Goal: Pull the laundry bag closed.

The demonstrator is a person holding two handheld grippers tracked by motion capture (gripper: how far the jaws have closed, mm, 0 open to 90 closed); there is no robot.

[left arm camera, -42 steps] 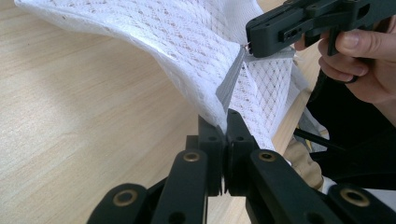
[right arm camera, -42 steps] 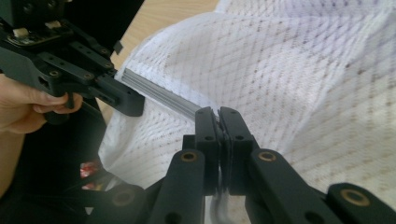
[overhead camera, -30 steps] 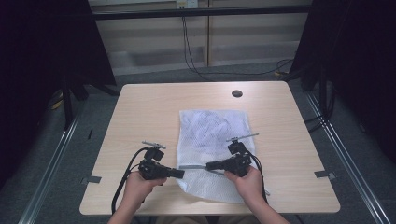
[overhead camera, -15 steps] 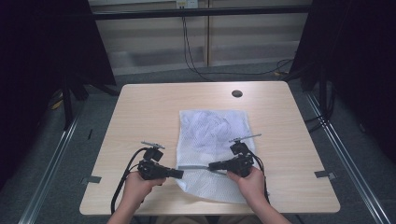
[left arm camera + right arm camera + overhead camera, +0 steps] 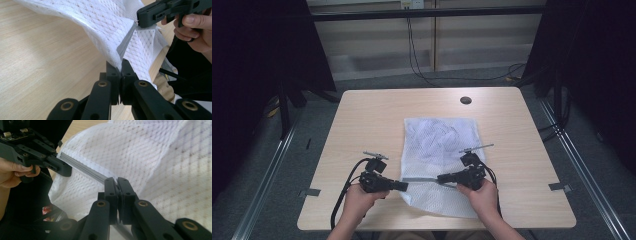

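Observation:
A white mesh bag (image 5: 439, 145) lies flat on the wooden table (image 5: 372, 120), with crumpled fabric showing inside its far half. A grey zipper band (image 5: 422, 179) crosses its near part. My left gripper (image 5: 404, 186) is shut on the band's left end; in the left gripper view the jaws (image 5: 120, 65) pinch mesh (image 5: 105, 20) and band together. My right gripper (image 5: 441, 178) is shut on the band's right end, and its jaws (image 5: 116, 180) clamp the grey strip (image 5: 82, 167). Each gripper view shows the other gripper, right (image 5: 140, 22) and left (image 5: 66, 171). The band is lifted and taut between them.
A small dark round hole (image 5: 465, 100) sits near the table's far edge. Bare wood lies left and right of the bag. Black curtains and metal floor rails (image 5: 272, 165) flank the table. Cables trail from both grippers over the near edge.
My right gripper has drifted slightly to the right, drawing the zipper band a little tauter. The left gripper has stayed in place.

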